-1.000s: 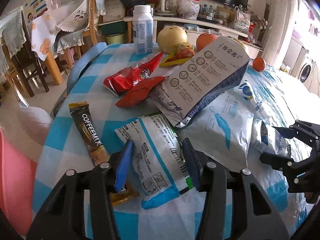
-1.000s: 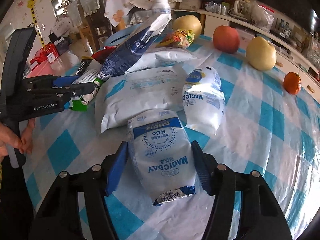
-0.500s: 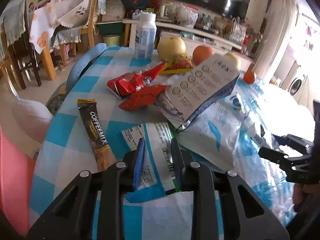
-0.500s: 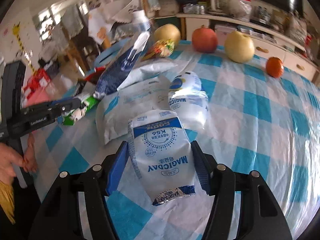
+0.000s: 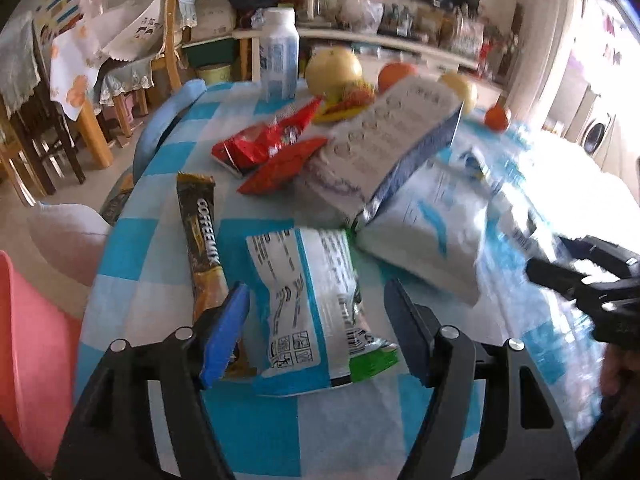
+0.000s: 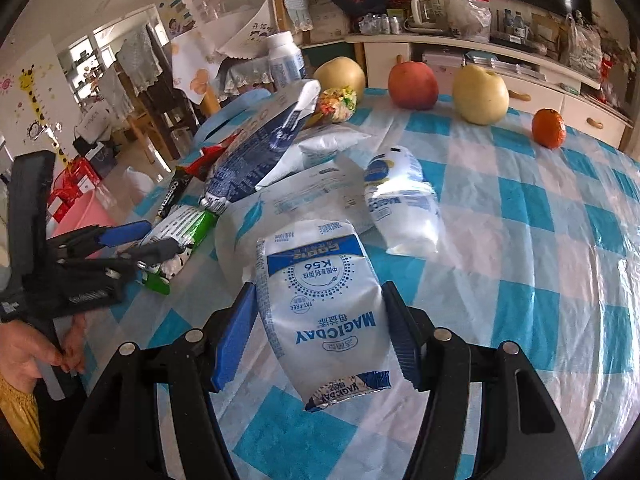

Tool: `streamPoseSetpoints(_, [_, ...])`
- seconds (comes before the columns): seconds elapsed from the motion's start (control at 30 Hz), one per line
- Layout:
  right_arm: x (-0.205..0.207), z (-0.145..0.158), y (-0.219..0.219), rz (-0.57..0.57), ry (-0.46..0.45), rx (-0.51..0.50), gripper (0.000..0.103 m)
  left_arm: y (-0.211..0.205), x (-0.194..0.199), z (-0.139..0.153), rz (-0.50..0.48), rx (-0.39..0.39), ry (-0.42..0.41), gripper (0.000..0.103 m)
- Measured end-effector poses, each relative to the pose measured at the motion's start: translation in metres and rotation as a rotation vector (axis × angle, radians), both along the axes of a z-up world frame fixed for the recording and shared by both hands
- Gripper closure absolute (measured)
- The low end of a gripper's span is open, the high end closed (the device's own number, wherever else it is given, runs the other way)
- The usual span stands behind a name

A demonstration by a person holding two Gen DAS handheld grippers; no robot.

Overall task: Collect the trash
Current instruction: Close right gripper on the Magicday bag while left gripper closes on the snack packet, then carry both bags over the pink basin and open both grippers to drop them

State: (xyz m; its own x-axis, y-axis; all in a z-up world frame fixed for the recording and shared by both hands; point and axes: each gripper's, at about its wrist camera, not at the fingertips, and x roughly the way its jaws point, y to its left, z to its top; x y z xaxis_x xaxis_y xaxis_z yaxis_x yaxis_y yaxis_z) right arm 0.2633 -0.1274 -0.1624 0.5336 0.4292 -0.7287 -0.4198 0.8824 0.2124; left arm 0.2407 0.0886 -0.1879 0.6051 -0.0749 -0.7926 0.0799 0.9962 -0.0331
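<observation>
Crinkly foil wrapper (image 5: 316,304) lies loose between the left gripper's (image 5: 316,320) wide, just-opened jaws; closing might catch the coffee stick (image 5: 202,236). The right gripper (image 6: 320,332) pinches the milk pouch (image 6: 324,308), which may slip.

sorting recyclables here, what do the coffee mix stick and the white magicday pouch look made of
Coffee mix stick: likely foil-lined plastic film, glossy; its flat, crimped end suggests a sealed sachet.
MAGICDAY pouch: probably soft plastic film, slightly shiny; it is puffed and wrinkled, with a silvery crimped seam at the bottom edge.
</observation>
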Motion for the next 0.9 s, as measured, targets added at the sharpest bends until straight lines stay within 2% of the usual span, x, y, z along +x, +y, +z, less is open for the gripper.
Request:
streamPoseSetpoints(0.07, [-0.001, -0.001, 0.002, 0.007, -0.005, -0.004, 0.040, -0.003, 0.004, -0.008, 0.011, 0.019, 0.030, 0.032])
streamPoseSetpoints(0.13, [-0.001, -0.001, 0.004, 0.008, -0.007, -0.002, 0.040, -0.009, 0.007, -0.012, 0.019, 0.049, 0.026, 0.033])
streamPoseSetpoints(0.23, [0.001, -0.003, 0.004, -0.005, -0.006, 0.001, 0.040, -0.014, 0.005, -0.010, 0.023, 0.051, 0.006, 0.049])
streamPoseSetpoints(0.37, [-0.001, -0.004, 0.002, -0.031, 0.013, 0.032, 0.040, -0.013, 0.002, -0.007, 0.032, 0.038, 0.002, 0.057])
streamPoseSetpoints(0.53, [-0.005, 0.001, 0.002, -0.050, 0.035, 0.109, 0.040, -0.001, -0.003, 0.000, 0.038, -0.091, -0.001, 0.061])
streamPoseSetpoints(0.7, [-0.015, 0.004, 0.005, -0.055, 0.073, 0.197, 0.040, 0.014, -0.015, 0.019, 0.027, -0.221, -0.057, 0.061])
streamPoseSetpoints(0.83, [-0.022, 0.007, 0.008, -0.064, 0.109, 0.271, 0.040, 0.030, -0.022, 0.032, 0.036, -0.304, -0.099, 0.061])
streamPoseSetpoints(0.9, [-0.026, 0.009, 0.010, -0.069, 0.127, 0.313, 0.040, 0.036, -0.026, 0.039, 0.044, -0.316, -0.122, 0.061])
